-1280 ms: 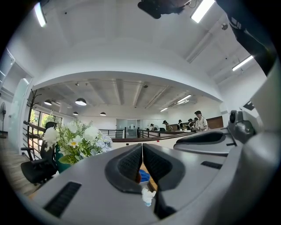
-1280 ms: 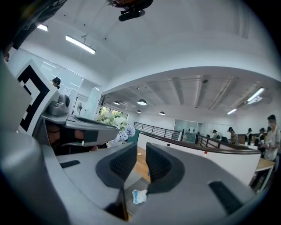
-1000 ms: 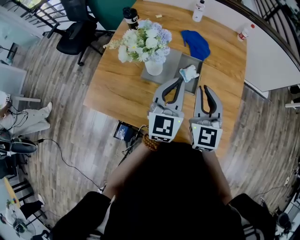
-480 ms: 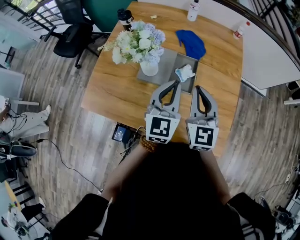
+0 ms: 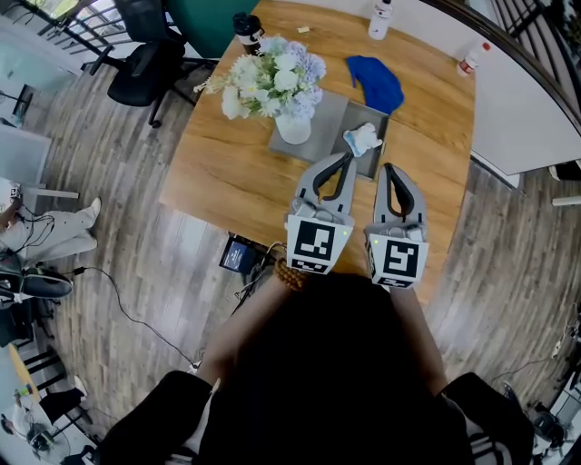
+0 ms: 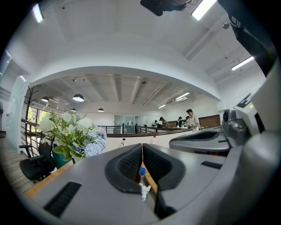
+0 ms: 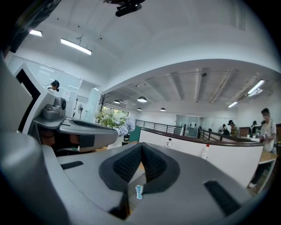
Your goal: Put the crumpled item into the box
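While both pairs of fingers are pressed together with nothing between them, the crumpled item (image 5: 363, 139) lies just past their tips.

Your left gripper (image 5: 345, 160) and right gripper (image 5: 393, 169) point side by side across the near part of the worktop (image 5: 227, 173). The crumpled item rests at the right end of the grey box (image 5: 331, 116), nearest your left fingers. A vase of flowers (image 5: 292, 127) stands on the box's left part and crowds that side. A blue cloth (image 5: 377, 84) lies beyond the box. Two bottles (image 5: 381, 18) and a dark cup (image 5: 247, 27) stand at the far edge, well apart from the grippers. Bare wood runs from the box to the worktop's right edge, so that side is open.
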